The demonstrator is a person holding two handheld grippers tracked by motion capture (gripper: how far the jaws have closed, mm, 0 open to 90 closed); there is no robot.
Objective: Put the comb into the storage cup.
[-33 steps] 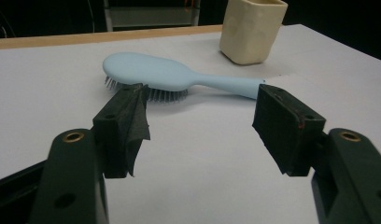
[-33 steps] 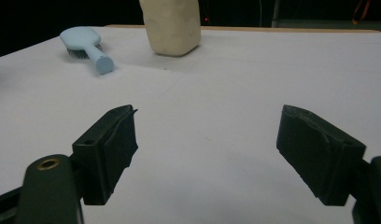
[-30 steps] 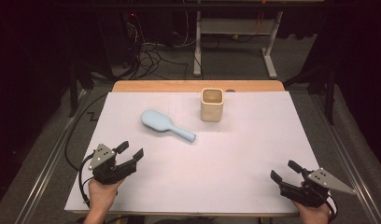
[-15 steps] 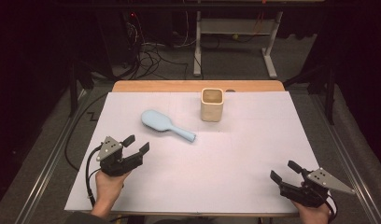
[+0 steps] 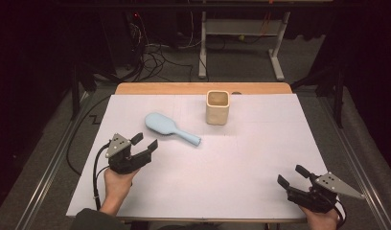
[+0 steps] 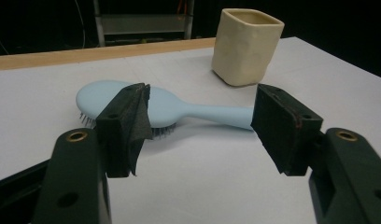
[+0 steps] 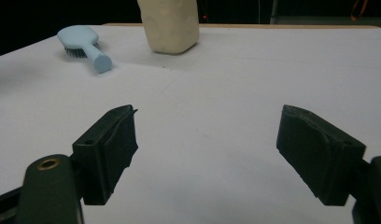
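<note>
Cream cup upright near the table's far edge, inside too shadowed to read. Blue hairbrush bristles-down left of it, just ahead of left gripper, jaws apart, empty. Right gripper well apart, gaping, empty, hand cropped.

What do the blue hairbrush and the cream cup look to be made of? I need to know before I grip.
Hairbrush: probably moulded plastic, smooth and matt pale blue, one seamless piece from head to handle, with fine bristles under the head.
Cup: looks like glazed ceramic or stoneware, cream, with thick, slightly uneven walls and rounded corners; a soft sheen, though moulded plastic can't be ruled out.
</note>
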